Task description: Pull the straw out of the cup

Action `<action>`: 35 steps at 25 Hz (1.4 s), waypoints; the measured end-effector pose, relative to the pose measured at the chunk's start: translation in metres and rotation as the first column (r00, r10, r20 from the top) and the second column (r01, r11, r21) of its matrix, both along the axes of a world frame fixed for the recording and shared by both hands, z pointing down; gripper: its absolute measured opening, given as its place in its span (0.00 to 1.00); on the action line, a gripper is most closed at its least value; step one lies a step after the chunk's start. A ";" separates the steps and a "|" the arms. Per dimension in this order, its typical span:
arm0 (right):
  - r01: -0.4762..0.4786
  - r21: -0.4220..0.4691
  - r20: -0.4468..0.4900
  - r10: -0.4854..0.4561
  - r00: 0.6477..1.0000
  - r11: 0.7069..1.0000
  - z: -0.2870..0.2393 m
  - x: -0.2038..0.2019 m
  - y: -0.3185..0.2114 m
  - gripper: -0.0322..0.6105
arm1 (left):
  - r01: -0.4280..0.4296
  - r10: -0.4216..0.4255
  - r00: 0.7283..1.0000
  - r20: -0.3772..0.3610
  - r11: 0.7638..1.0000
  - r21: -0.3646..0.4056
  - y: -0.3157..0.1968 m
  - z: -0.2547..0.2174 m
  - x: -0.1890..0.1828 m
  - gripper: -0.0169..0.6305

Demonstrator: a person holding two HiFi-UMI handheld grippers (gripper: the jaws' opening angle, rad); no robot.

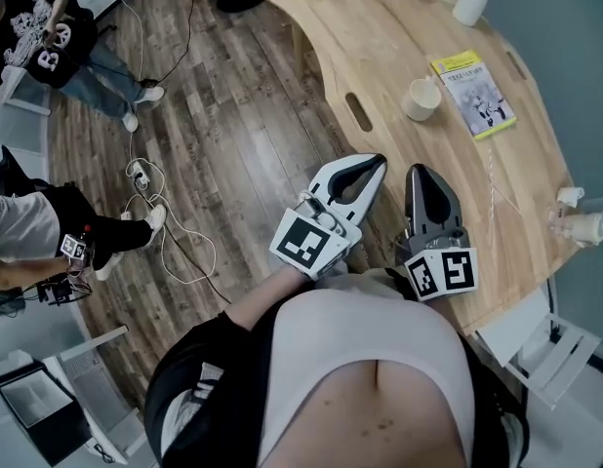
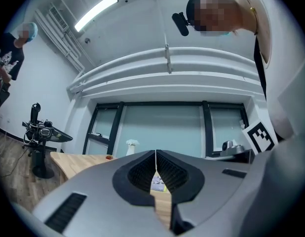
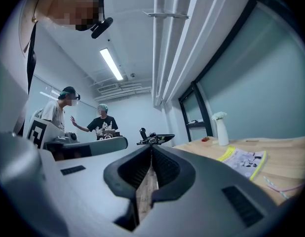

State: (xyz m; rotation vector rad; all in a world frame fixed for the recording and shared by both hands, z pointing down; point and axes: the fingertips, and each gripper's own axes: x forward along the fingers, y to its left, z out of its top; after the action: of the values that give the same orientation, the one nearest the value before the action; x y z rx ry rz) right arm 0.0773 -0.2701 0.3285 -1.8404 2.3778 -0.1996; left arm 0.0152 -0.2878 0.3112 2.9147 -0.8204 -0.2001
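Two grippers hung at the near table edge, left gripper point(image 1: 378, 162) and right gripper point(image 1: 417, 172), both pinched together and empty. Beyond the right one, a thin straw-like strip point(image 1: 492, 188) lay on the wooden table point(image 1: 380, 27). Farther off, the paper cup point(image 1: 420, 99) stood just left of a booklet point(image 1: 474, 94).
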 end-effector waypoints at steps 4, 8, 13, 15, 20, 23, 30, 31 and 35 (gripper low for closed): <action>-0.008 0.003 -0.011 0.008 1.000 1.000 -0.005 0.004 -0.005 0.10 | -0.007 0.007 1.000 -0.029 1.000 0.007 -0.009 -0.005 0.005 0.05; -0.008 0.020 -0.019 0.008 1.000 1.000 -0.010 0.017 -0.010 0.10 | -0.009 0.009 1.000 -0.024 1.000 0.005 -0.016 -0.003 0.019 0.04; -0.007 0.021 0.004 0.007 1.000 1.000 -0.010 0.032 -0.014 0.10 | 0.002 -0.002 1.000 0.005 1.000 0.003 -0.021 -0.003 0.033 0.04; -0.005 0.022 0.002 0.005 1.000 1.000 -0.009 0.035 -0.015 0.10 | 0.011 -0.011 1.000 0.010 1.000 -0.004 -0.026 0.000 0.035 0.04; -0.028 0.018 -0.014 0.028 1.000 0.999 -0.005 0.048 -0.018 0.10 | 0.027 -0.027 1.000 0.016 1.000 -0.004 -0.045 0.012 0.046 0.05; -0.048 0.018 -0.016 0.048 0.999 0.999 -0.004 0.056 -0.019 0.10 | 0.028 -0.028 0.999 0.029 0.999 -0.015 -0.061 0.020 0.054 0.05; -0.081 0.003 -0.015 0.081 0.997 0.997 0.003 0.075 -0.024 0.10 | 0.030 -0.029 0.998 0.060 0.999 -0.014 -0.102 0.028 0.072 0.05; -0.086 0.003 -0.016 0.086 0.996 0.996 0.004 0.079 -0.026 0.10 | 0.030 -0.029 0.997 0.066 1.000 -0.010 -0.107 0.029 0.076 0.07; -0.101 -0.006 -0.018 0.101 0.995 0.995 0.010 0.089 -0.032 0.10 | 0.022 -0.021 0.996 0.082 1.000 -0.008 -0.121 0.033 0.088 0.18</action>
State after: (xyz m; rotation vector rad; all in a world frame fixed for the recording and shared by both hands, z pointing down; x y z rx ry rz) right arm 0.1658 -0.3019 0.3383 -1.9674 2.2908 -0.1819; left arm 0.1035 -0.4087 0.3438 2.9246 -0.8622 -0.0783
